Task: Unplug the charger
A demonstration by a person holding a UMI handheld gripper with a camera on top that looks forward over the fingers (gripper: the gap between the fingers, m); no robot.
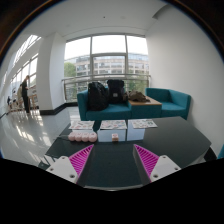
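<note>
Fingers of the gripper (110,163) are seen spread wide apart, nothing held between them; the pink pads (80,158) face inward over bare tabletop. The gripper is held roughly level and pointed straight ahead across the dark table (120,140), low above its near part.

Beyond the fingers, toward the table's far edge, a pinkish packet (82,135) is laid, with flat printed sheets (113,125) lined up beside it. A small reddish item (114,140) sits just past the packet; too small to identify.

Charger: not made out anywhere in view, nor any cable or socket. Its place cannot be told, so the approach is judged not yet begun. A charger plug is expected to be light, rigid and smooth-sided, seated with some friction; it should be gripped across the hard body close to the socket, not by the soft cord, and pulled straight out.

Farther off, a teal sofa (170,102) is set before large windows, with dark bags (98,96) on its seat and a brown tray (143,100) beside them. A person (25,95) stands well off beside the windows.
</note>
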